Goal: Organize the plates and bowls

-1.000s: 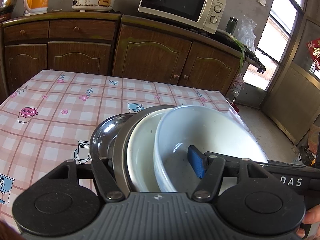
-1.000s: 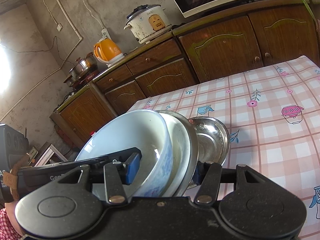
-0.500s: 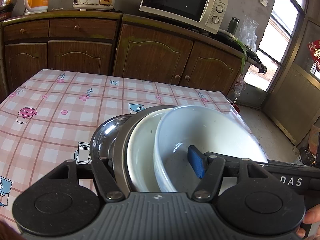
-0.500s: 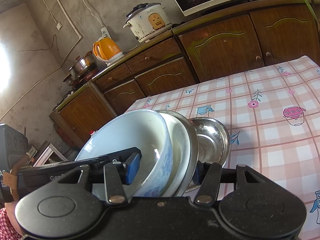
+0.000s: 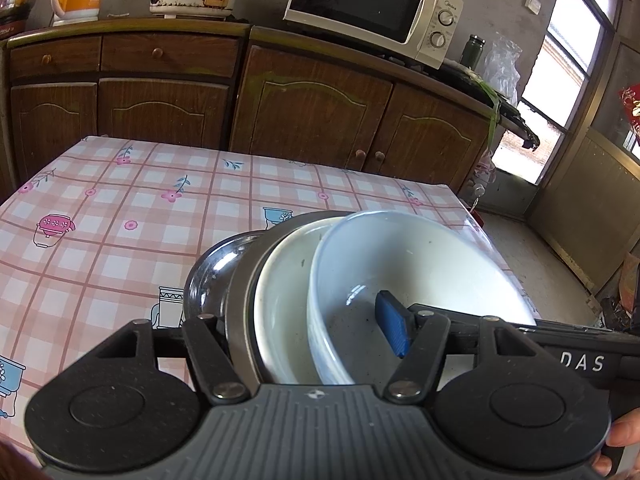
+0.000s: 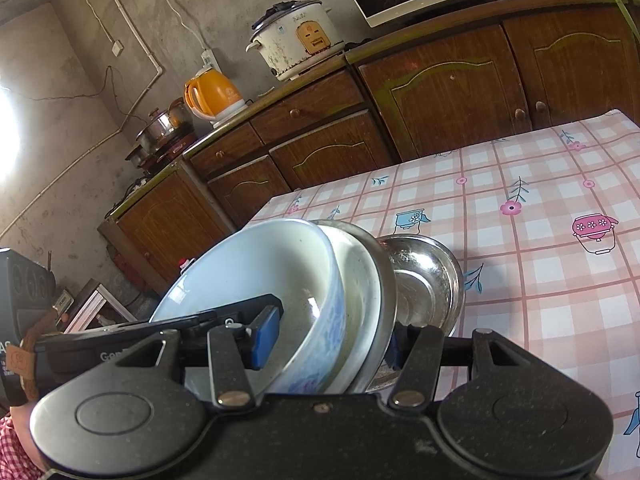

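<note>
Pink checked tablecloth (image 5: 120,240), nested stack: white bowl (image 5: 420,264), white dish (image 5: 280,304), steel bowl (image 5: 212,276)

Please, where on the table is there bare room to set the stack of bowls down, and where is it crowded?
The tablecloth is bare from the stack to the far edge by the wooden cabinets, and out to its left. It is crowded only at the near right edge, where the left gripper and right gripper clamp the stack.

White bowl (image 5: 416,264) nested in cream plate (image 5: 280,300), steel bowl (image 5: 212,276); stack tilted on edge.
</note>
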`<action>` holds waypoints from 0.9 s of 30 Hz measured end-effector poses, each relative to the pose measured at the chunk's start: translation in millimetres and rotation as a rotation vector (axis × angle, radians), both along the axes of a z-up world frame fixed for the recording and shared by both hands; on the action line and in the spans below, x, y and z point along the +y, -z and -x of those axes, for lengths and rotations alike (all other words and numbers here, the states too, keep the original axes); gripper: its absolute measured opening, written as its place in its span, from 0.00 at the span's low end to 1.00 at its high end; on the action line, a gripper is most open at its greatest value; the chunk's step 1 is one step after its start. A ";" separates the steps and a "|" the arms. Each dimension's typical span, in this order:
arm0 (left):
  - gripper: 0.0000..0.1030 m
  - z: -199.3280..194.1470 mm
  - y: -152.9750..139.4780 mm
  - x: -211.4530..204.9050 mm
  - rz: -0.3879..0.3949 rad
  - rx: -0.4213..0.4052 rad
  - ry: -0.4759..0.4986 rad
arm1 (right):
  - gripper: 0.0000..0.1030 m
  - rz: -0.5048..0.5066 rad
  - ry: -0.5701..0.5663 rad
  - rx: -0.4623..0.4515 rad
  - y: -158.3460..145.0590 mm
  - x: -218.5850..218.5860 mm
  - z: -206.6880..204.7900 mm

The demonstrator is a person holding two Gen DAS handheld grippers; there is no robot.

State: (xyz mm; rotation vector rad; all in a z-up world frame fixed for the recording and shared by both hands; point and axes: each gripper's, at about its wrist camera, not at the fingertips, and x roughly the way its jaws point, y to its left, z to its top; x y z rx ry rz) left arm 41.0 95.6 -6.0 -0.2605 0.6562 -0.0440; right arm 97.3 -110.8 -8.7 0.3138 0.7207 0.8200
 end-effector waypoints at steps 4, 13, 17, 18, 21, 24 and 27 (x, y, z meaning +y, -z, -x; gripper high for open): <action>0.63 -4.7 1.6 3.6 0.002 0.002 -0.002 | 0.63 0.000 0.001 0.001 -0.1 0.2 0.1; 0.63 -5.7 2.3 4.1 0.002 0.002 -0.002 | 0.63 0.000 0.001 0.004 -1.8 0.0 -1.8; 0.63 -10.0 4.1 7.7 0.004 -0.001 -0.003 | 0.63 0.000 0.002 0.000 -1.5 -0.4 -1.6; 0.63 -11.1 4.1 8.3 0.002 -0.003 -0.003 | 0.63 -0.001 0.003 0.000 -0.6 -0.2 -1.1; 0.63 -13.4 2.8 8.3 -0.005 -0.007 -0.004 | 0.63 -0.003 0.003 0.000 1.0 1.0 -0.8; 0.63 -15.3 1.3 10.1 -0.002 -0.011 -0.009 | 0.63 -0.001 0.004 -0.003 -0.5 1.7 -1.4; 0.63 -16.9 -0.9 12.1 -0.003 -0.018 -0.013 | 0.63 -0.001 0.002 -0.008 -2.4 0.7 0.4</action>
